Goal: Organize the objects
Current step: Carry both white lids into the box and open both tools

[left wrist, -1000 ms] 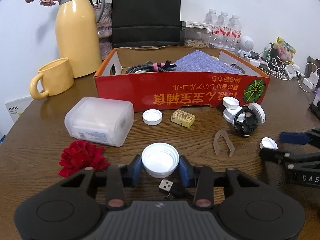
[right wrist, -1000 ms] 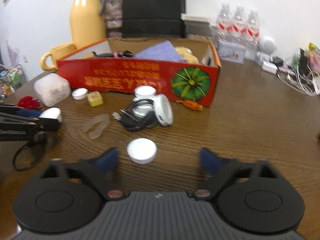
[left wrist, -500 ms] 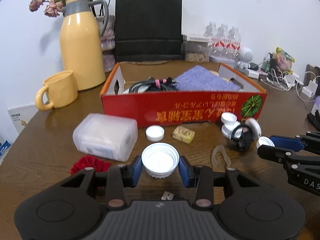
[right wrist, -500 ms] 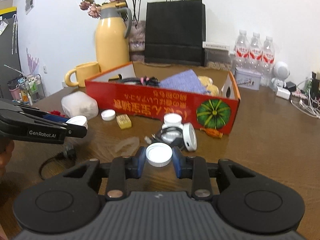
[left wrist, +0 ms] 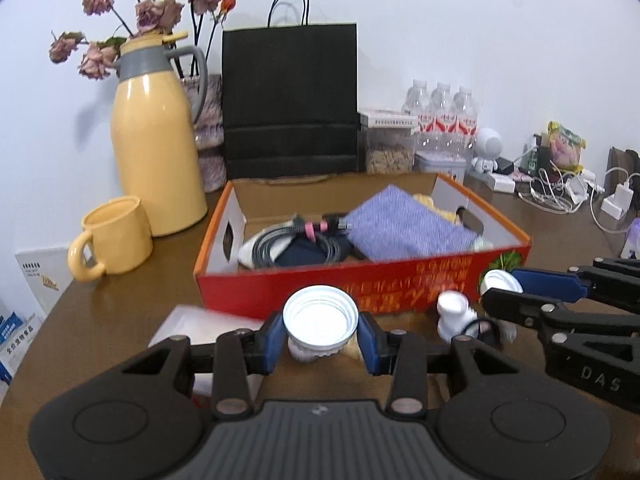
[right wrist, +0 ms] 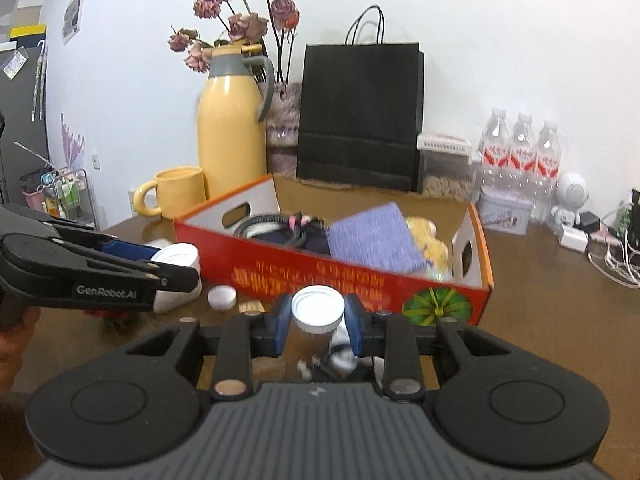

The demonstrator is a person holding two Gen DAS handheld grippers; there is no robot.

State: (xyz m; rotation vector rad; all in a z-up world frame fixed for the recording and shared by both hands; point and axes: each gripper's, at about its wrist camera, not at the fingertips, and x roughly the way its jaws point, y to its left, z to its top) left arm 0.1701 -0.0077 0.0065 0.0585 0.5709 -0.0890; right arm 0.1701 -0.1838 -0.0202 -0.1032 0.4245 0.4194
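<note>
White wide cap (left wrist: 320,317): gripped open side up in the left gripper's (left wrist: 321,340) jaws, above the table (left wrist: 100,312), before the red box (left wrist: 400,292).
Smaller white cap (right wrist: 318,307): clamped in the right gripper's (right wrist: 318,322) jaws, near the box front.
Box contents: coiled cable (left wrist: 296,240), blue cloth (left wrist: 404,228).

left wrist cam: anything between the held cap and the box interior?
Only the red box's front wall. The left gripper holds the white cap just short of it, as the left wrist view shows.
</note>
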